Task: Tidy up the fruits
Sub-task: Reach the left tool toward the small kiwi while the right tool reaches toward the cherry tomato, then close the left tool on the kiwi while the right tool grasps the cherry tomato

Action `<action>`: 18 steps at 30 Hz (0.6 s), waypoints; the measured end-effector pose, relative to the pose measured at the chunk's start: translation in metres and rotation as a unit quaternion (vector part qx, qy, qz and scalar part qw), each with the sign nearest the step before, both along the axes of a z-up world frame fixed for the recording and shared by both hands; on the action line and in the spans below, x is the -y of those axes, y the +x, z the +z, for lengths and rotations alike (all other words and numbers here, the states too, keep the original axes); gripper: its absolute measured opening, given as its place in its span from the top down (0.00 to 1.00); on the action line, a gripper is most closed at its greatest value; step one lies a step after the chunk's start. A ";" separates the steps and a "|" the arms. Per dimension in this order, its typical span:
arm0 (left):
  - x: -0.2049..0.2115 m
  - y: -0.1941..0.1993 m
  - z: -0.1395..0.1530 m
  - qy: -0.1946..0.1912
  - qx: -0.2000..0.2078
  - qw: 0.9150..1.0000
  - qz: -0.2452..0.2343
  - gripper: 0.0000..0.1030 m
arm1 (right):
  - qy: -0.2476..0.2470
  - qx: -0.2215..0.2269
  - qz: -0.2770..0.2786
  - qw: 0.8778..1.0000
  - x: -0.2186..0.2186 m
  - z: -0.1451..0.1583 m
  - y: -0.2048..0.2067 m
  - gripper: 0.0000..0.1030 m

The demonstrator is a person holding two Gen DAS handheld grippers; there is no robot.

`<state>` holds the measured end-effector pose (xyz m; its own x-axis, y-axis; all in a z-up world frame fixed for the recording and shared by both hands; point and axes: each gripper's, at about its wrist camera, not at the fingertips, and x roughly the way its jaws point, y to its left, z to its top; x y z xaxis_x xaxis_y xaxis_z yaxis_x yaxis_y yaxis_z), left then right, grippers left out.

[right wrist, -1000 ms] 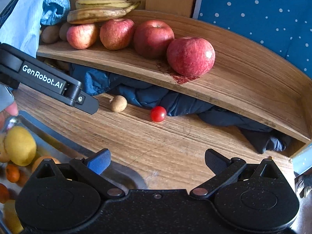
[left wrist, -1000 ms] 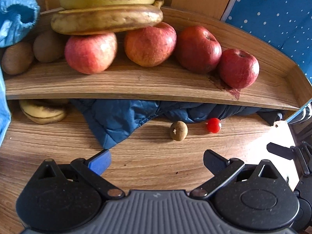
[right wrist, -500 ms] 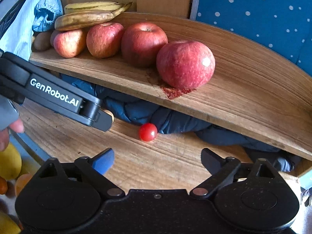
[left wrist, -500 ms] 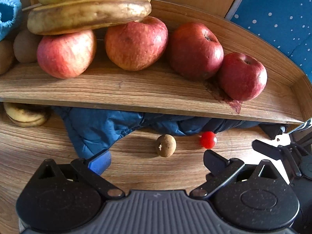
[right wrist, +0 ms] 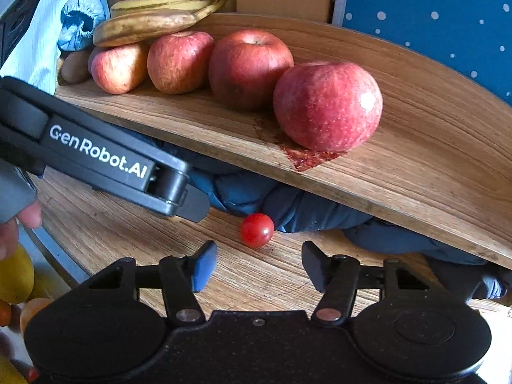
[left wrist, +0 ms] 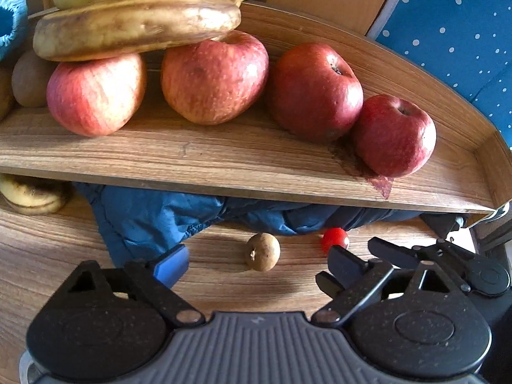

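A small brown round fruit (left wrist: 262,251) lies on the wooden table (left wrist: 48,256), just ahead of the gap of my left gripper (left wrist: 256,267), which is open and holds nothing. A red cherry tomato (right wrist: 257,234) lies beside it, against a blue cloth (right wrist: 288,204). My right gripper (right wrist: 257,267) stands open right in front of the tomato, fingers partly drawn in and not touching it. In the right wrist view the left gripper's body (right wrist: 112,160) hides the brown fruit.
A curved wooden shelf (left wrist: 224,166) overhangs the table, carrying several red apples (left wrist: 214,76), two bananas (left wrist: 134,25) and kiwis (left wrist: 28,80). Another banana (left wrist: 30,196) lies under it at the left. A tray (right wrist: 51,256) of yellow and orange fruit sits at the lower left.
Both grippers have moved forward, towards the shelf and the two small fruits. The right gripper's fingers have narrowed around the line to the tomato. The left gripper's body now covers the brown fruit.
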<state>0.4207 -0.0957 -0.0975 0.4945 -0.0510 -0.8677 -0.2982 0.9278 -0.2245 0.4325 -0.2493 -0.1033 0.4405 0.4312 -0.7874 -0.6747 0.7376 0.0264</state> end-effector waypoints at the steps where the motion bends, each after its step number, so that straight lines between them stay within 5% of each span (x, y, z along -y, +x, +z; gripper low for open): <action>1: 0.000 0.000 0.001 0.000 0.001 1.000 -0.001 0.12 | 0.001 0.000 -0.001 1.000 0.000 0.000 0.001 0.44; 9: 0.005 0.001 0.000 -0.001 0.009 1.000 -0.013 0.30 | 0.003 0.000 -0.002 1.000 -0.004 -0.003 0.007 0.55; 11: 0.005 0.000 0.001 -0.004 0.008 1.000 -0.015 0.41 | 0.002 0.001 0.000 1.000 -0.004 -0.003 0.008 0.55; 18: 0.006 0.005 -0.006 -0.012 0.006 1.000 -0.021 0.50 | -0.002 0.002 0.011 1.000 -0.009 -0.003 0.012 0.60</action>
<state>0.4252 -0.1021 -0.1039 0.5011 -0.0922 -0.8605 -0.2566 0.9338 -0.2494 0.4442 -0.2398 -0.1068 0.4333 0.4372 -0.7881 -0.6910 0.7226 0.0209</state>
